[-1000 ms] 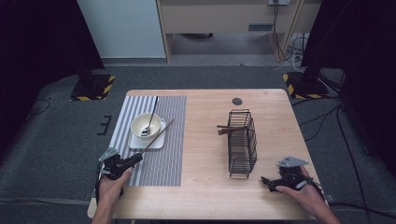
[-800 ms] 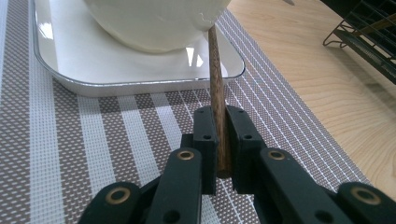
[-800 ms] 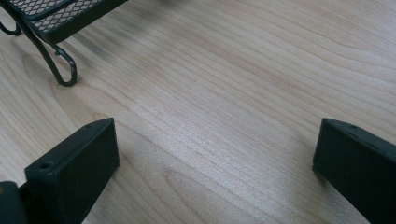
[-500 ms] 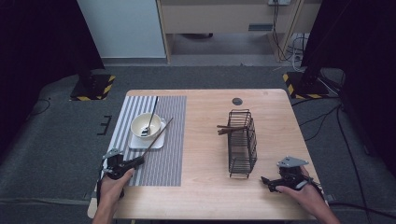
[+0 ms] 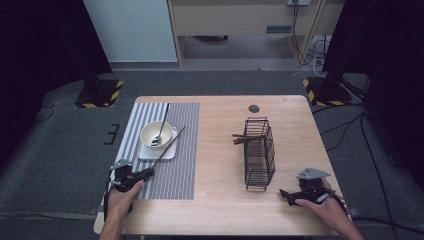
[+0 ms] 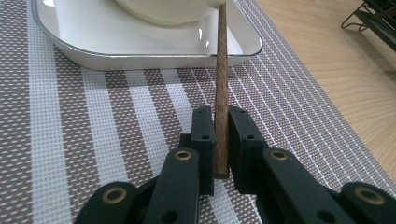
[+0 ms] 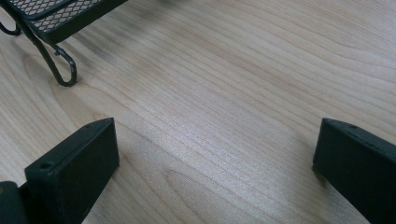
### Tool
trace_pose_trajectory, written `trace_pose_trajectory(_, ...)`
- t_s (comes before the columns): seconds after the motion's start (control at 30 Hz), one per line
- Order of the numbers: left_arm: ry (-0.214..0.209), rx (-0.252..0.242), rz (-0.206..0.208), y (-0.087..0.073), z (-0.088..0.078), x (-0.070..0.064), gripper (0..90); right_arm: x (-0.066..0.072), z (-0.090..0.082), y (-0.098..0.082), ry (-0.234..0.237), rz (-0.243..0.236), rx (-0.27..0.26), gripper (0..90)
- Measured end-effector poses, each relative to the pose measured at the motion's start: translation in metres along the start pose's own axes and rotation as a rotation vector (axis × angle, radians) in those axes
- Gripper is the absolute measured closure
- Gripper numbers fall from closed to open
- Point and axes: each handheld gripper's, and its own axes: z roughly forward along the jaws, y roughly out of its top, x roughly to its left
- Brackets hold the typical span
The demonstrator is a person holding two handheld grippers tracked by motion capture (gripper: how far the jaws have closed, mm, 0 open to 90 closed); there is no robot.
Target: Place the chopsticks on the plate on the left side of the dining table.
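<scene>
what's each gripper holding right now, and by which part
The left gripper clamps a wooden chopstick at its near end; the right gripper holds nothing.

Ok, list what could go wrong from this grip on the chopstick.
1. The left gripper clamps the chopstick at its very end, so the long free length may pivot or slip out when lifted.
2. Its far end leans on the bowl on the white tray; swinging it could nudge the bowl or the spoon inside.
</scene>
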Motion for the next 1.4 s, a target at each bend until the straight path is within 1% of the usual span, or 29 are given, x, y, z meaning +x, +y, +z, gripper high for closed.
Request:
trace_pose_trajectory(0.1,-0.001,0.007,0.0,-0.0003,-0.0008,0.0002,81.0,0.0001,0.0,0.0,0.0,0.0,0.0,0.2)
trace_pose_trajectory(0.5,0.004,0.003,-0.004,-0.0014,-0.0042,0.0024,80.0,0.0001,0.0,-0.0001,-0.001,0.0,0.0,0.2)
trace_pose_trajectory(0.7,0.004,0.006,0.007,-0.0017,-0.0071,0.003,79.8,0.0002,-0.0001,-0.0001,-0.001,0.001,0.0,0.2)
trace_pose_trajectory(0.83,0.008,0.002,0.004,-0.002,-0.0092,0.0037,79.3,0.0002,-0.0001,-0.0001,-0.001,0.001,0.0,0.2)
trace_pose_trajectory(1.4,0.026,0.006,0.022,-0.0006,-0.0082,0.002,79.5,0.0002,-0.0001,-0.0001,-0.001,0.0,0.0,0.2)
